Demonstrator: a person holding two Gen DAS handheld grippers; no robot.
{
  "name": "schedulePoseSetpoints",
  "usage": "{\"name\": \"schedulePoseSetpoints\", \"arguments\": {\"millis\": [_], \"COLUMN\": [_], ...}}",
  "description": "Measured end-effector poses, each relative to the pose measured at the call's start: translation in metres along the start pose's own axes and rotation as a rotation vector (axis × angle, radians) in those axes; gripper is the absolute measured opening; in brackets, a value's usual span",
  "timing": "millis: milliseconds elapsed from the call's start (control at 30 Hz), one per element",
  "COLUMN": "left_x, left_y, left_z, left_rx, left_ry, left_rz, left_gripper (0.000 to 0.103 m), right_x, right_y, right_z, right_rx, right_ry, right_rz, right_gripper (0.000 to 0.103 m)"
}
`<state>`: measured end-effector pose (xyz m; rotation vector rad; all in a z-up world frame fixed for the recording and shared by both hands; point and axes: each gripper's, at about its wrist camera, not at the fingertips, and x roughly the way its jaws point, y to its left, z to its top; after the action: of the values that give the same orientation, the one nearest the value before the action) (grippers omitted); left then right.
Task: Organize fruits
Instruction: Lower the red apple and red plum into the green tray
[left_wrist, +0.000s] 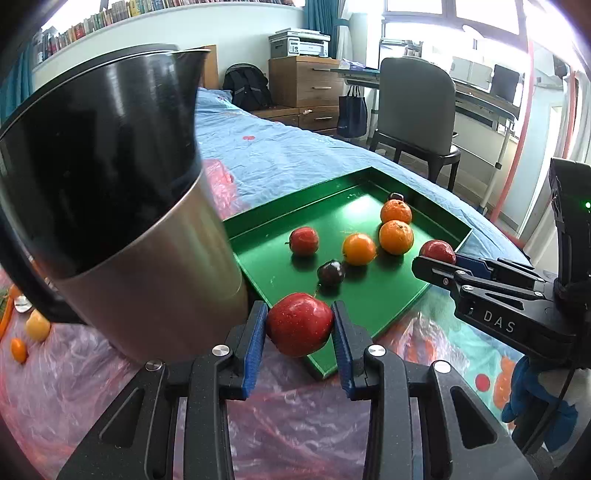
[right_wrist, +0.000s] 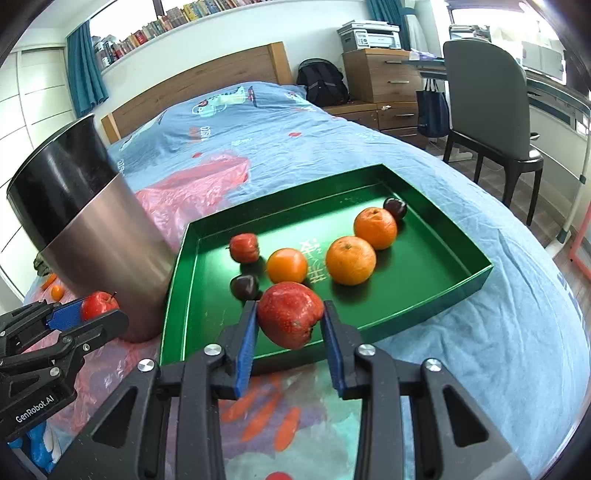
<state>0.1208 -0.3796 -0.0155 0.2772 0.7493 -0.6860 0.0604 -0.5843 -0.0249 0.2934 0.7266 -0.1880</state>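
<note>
Your left gripper (left_wrist: 299, 323) clamps a red apple (left_wrist: 299, 324) at lower centre; your right gripper (right_wrist: 288, 319) clamps a second red apple (right_wrist: 289, 314). Six fruits already lie in the green tray (right_wrist: 424, 266) mid-frame. Two small orange fruits (left_wrist: 37, 325) at lower left remain outside.

Blue-sheeted bed (right_wrist: 369, 155), green tray (right_wrist: 476, 273), steel bin (right_wrist: 107, 258), pink plastic (right_wrist: 195, 192)

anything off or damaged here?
Yes: the red fruit in the right gripper looks misshapen, dented at its lower right, unlike the smooth apple in the left gripper. Two small orange fruits lie loose outside the green tray, beside the metal bin.
</note>
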Motion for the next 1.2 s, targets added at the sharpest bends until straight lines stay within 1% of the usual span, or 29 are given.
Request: {"name": "schedulePoseSetpoints", "arguments": {"millis": [133,267,400,500,633,767,900,1133,1200], "left_x": [0.025,0.054,0.084,0.106,0.132,0.154,0.176,0.193,0.196], "left_y": [-0.012,-0.026,-0.038,-0.044,-0.050,-0.053,-0.055,-0.054,-0.053], "left_z": [0.029,0.056,0.081,0.094,0.105,0.111,0.115,0.112,0.111], "left_rx": [0.021,0.051,0.068,0.073,0.097,0.097,0.092,0.087,0.086], "left_ry": [-0.004,0.000,0.009,0.027,0.058,0.086,0.135,0.187,0.195], "left_rz": [-0.019,-0.034,-0.032,-0.013,0.005,0.005,0.005,0.003,0.004], "left_gripper": [0.030,0.030,0.030,0.030,0.030,0.030,0.030,0.030,0.030], "right_x": [0.010,0.020,0.037,0.049,0.066,0.075,0.076,0.080,0.083], "right_y": [-0.022,-0.049,-0.068,-0.079,-0.088,-0.089,-0.094,-0.084,-0.083], "right_z": [0.011,0.019,0.027,0.035,0.043,0.048,0.053,0.053,0.052], "right_rx": [0.019,0.058,0.058,0.048,0.029,-0.005,0.001,-0.117,-0.125], "right_ry": [-0.037,-0.054,-0.065,-0.069,-0.051,-0.024,0.005,0.080,0.094], "right_rz": [-0.056,-0.119,-0.163,-0.185,-0.211,-0.238,-0.221,-0.266,-0.268], "right_gripper": [0.027,0.027,0.027,0.027,0.027,0.027,0.027,0.027,0.027]}}
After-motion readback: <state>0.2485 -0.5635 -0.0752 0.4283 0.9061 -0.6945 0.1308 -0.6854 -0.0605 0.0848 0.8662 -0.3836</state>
